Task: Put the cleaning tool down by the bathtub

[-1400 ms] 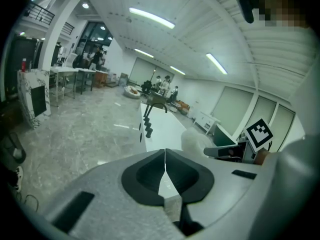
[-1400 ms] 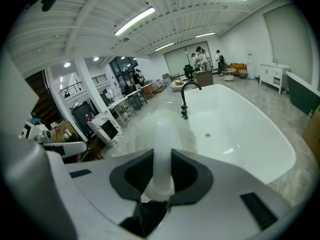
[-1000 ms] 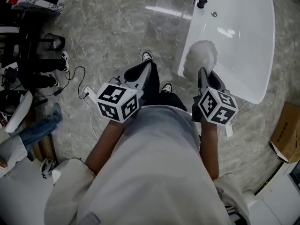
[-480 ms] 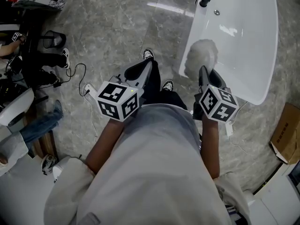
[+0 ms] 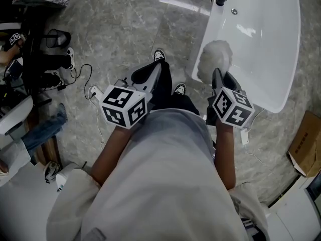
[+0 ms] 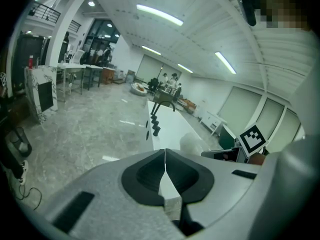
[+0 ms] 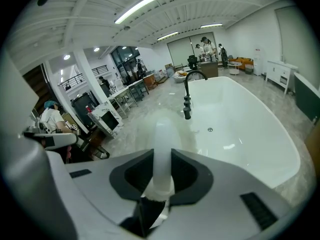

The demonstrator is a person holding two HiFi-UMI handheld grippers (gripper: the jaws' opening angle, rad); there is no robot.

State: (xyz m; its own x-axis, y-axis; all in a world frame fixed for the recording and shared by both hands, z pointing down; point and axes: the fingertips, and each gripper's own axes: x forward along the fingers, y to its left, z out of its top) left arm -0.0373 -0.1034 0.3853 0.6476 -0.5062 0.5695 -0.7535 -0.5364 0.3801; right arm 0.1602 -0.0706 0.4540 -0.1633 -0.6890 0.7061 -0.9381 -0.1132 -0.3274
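Two grippers: jaws of the right gripper [image 7: 162,170] pinch the handle of the fluffy white cleaning tool [image 5: 214,59] (head over the rim of the glossy white bathtub [image 5: 273,49]); the left gripper [image 6: 164,170] has jaws pressed together, empty.

Bathtub [image 5: 271,59] running off the top edge in the head view, cardboard box [image 5: 306,144] cut by the right edge, duster [image 7: 162,129] a pale blur up close, its handle end buried between the right tool's [image 7: 161,156] jaws, far-off people [image 7: 209,46] too small to make out
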